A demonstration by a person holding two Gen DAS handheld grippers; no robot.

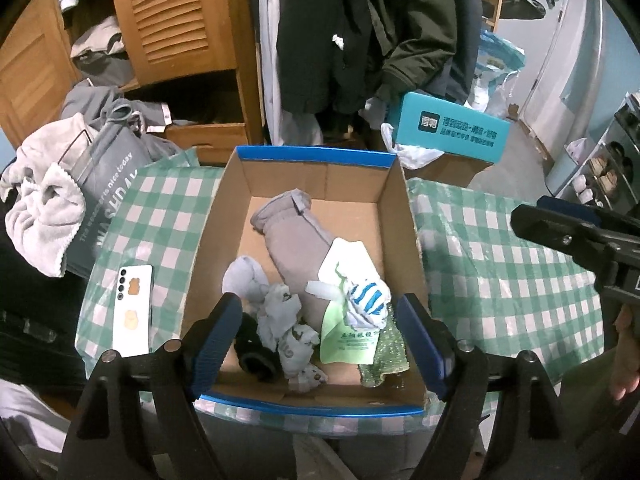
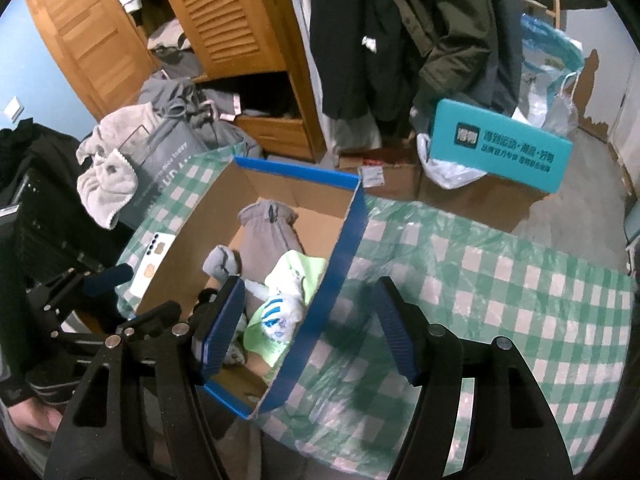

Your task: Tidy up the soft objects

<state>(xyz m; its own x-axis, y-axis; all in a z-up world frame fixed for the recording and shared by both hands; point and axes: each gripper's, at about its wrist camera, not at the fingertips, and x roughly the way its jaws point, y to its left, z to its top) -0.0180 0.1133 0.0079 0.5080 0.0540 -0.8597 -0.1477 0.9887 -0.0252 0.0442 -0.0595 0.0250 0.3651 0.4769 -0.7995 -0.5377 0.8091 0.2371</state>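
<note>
A cardboard box with a blue rim (image 1: pixel 312 157) (image 2: pixel 344 236) sits on a green checked tablecloth. In it lie a grey glove (image 1: pixel 296 240) (image 2: pixel 268 232), pale grey socks (image 1: pixel 276 316), a blue-striped white sock (image 1: pixel 366 300) (image 2: pixel 276 316), a light green packet (image 1: pixel 344 340), a green sponge cloth (image 1: pixel 386 360) and a black roll (image 1: pixel 254 354). My left gripper (image 1: pixel 318 344) is open and empty above the box's near end. My right gripper (image 2: pixel 310 328) is open and empty, straddling the box's right wall.
A white phone (image 1: pixel 134 312) (image 2: pixel 154 264) lies left of the box. A grey bag with towels (image 1: pixel 80 184) stands at the table's left edge. A teal box (image 1: pixel 452 132) (image 2: pixel 500 146), hanging coats and a wooden wardrobe (image 1: pixel 172 12) are behind.
</note>
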